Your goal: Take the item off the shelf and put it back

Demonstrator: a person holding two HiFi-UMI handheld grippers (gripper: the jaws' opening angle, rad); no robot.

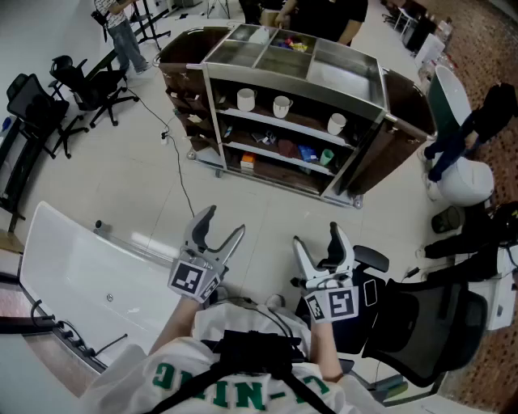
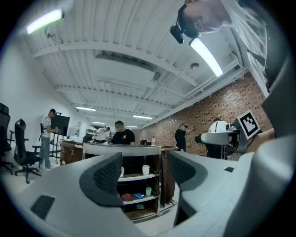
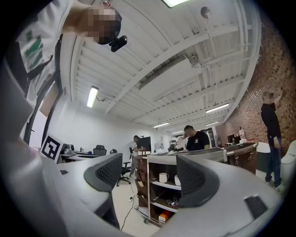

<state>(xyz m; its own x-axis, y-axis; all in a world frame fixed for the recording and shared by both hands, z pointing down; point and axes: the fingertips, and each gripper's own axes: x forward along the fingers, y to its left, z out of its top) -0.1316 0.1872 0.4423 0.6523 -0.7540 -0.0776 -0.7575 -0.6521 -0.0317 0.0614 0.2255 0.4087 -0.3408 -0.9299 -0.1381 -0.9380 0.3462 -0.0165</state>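
A metal shelf cart [image 1: 291, 121] stands a few steps ahead on the floor. Its upper shelf carries three white mugs [image 1: 282, 106]. On the lower shelf lie small items, among them a green cup [image 1: 327, 157], a blue pack [image 1: 306, 152] and an orange box [image 1: 248, 162]. My left gripper [image 1: 218, 230] is open and empty, held low near my body, well short of the cart. My right gripper [image 1: 318, 241] is open and empty too, beside it. The left gripper view shows the cart [image 2: 138, 183] between the open jaws, and the right gripper view frames the cart [image 3: 159, 190] likewise.
A white table [image 1: 89, 275] is at my left and a black office chair [image 1: 421, 323] at my right. Brown cabinets [image 1: 182, 61] flank the cart. A cable [image 1: 180, 174] runs across the floor. People stand behind the cart [image 1: 312, 16] and far left [image 1: 125, 32]. Black chairs [image 1: 77, 85] stand left.
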